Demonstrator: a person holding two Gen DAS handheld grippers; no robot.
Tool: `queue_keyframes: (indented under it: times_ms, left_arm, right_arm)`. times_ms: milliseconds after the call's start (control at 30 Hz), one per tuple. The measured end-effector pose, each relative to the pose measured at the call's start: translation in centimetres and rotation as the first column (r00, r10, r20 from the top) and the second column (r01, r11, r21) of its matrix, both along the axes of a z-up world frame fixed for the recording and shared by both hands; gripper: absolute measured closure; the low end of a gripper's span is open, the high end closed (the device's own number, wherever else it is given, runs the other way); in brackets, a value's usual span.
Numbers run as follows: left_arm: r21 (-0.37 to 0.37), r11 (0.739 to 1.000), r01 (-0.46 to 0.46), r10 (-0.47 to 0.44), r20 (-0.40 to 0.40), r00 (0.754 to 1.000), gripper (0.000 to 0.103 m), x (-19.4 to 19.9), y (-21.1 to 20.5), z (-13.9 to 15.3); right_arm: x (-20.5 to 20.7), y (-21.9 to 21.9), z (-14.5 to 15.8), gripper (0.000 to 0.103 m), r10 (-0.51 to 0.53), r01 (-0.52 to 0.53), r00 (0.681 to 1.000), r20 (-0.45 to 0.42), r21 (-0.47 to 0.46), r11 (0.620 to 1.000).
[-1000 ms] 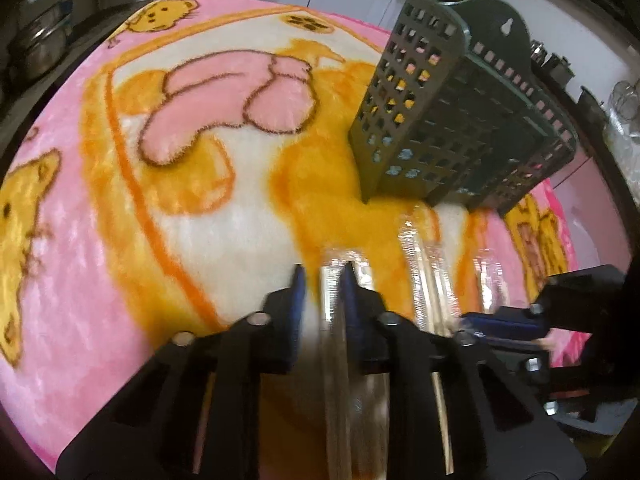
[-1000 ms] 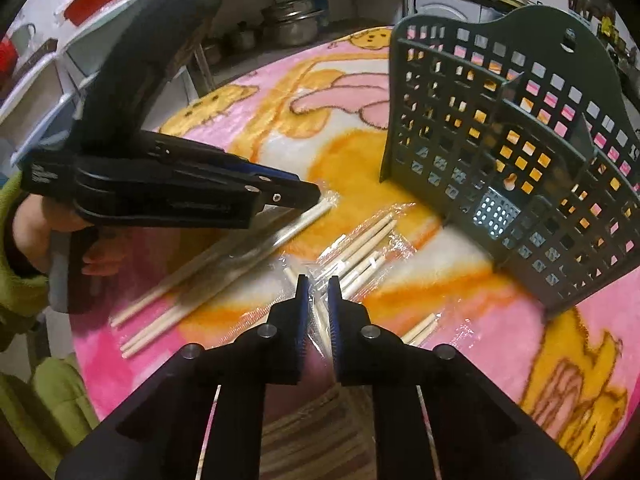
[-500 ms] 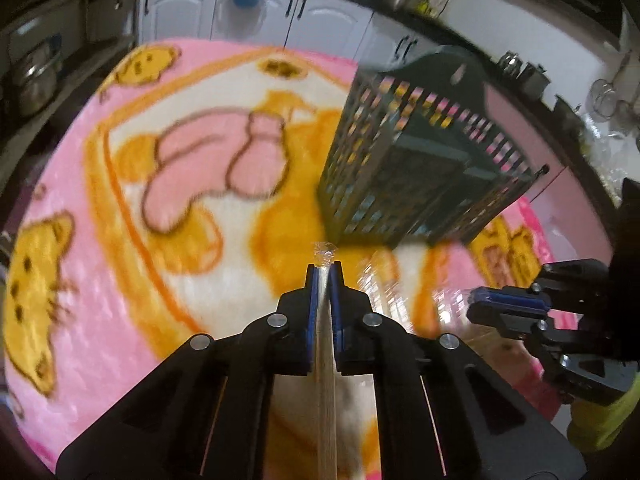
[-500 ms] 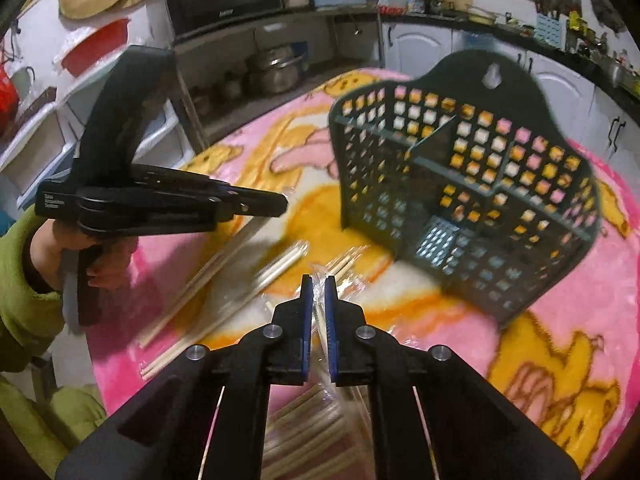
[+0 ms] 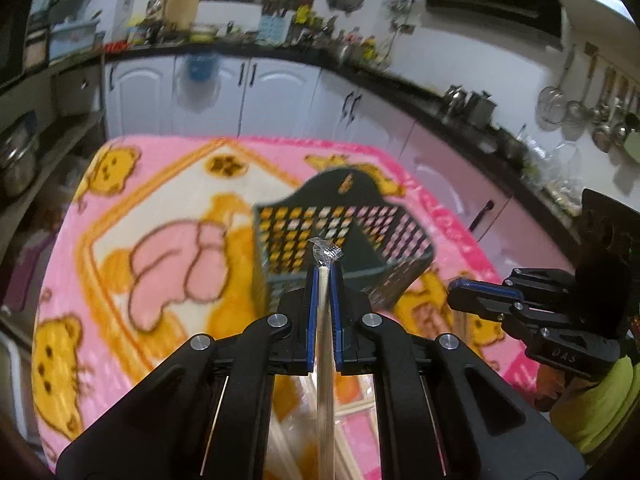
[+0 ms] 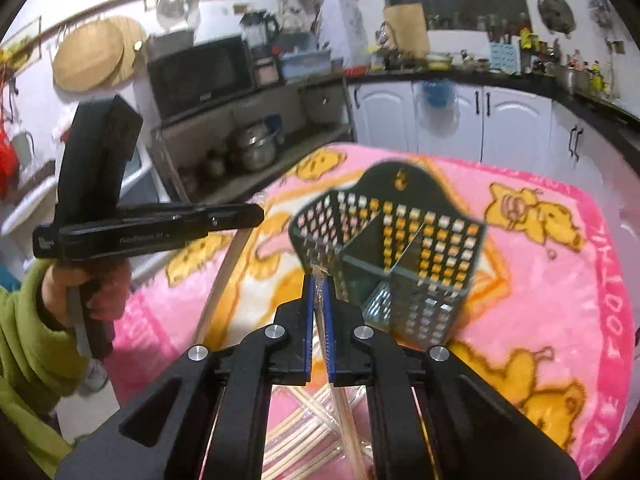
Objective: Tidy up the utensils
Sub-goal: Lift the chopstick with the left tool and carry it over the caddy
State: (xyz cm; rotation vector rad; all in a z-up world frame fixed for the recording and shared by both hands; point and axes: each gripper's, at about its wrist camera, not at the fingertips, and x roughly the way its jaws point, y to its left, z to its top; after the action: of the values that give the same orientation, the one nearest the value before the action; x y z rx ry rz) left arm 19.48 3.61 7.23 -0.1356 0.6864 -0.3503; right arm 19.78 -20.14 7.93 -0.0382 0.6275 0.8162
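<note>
Above the pink blanket [image 5: 168, 184], my left gripper [image 5: 324, 276] and right gripper [image 6: 320, 280] are each clamping wrapped chopsticks [image 5: 325, 344], lower ends cut off, near the blurred basket [image 6: 400, 248].

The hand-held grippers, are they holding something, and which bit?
Each holds wrapped chopsticks near the top end: the left hand-held gripper one pack, the right hand-held gripper another.

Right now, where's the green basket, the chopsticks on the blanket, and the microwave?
green basket [image 6: 432, 240], right wrist view, back wall.
loose chopsticks [image 6: 296, 436], right wrist view, wrapped sticks.
microwave [image 6: 200, 76], right wrist view, door.
</note>
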Motion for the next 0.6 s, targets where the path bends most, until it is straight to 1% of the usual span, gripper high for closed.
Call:
queue_keyframes:
  times_ms: [133,267,433,600]
  left_arm:
    - [-0.014,1.000,0.022,-0.021,0.051,0.998,0.100,0.5,-1.0,1.9]
    - [-0.024,0.999,0.033,-0.031,0.095,0.995,0.100,1.2,-1.6,3.8]
    - [-0.027,1.000,0.007,-0.002,0.180,0.984,0.100,2.1,-2.1,6.5]
    - [-0.040,0.999,-0.032,0.040,0.243,0.969,0.100,3.2,-2.3,8.7]
  right_arm:
    - [0.4,-1.4,2.3,0.098,-0.045,0.043,0.998,0.036,0.056,0.998]
    - [0.6,-2.3,4.9,0.098,-0.073,0.064,0.994,0.078,0.114,0.991]
    - [1.2,-3.0,7.4,0.098,-0.093,0.072,0.988,0.125,0.167,0.983]
    - [1.9,-3.3,9.3,0.099,-0.115,0.076,0.980,0.164,0.226,0.971]
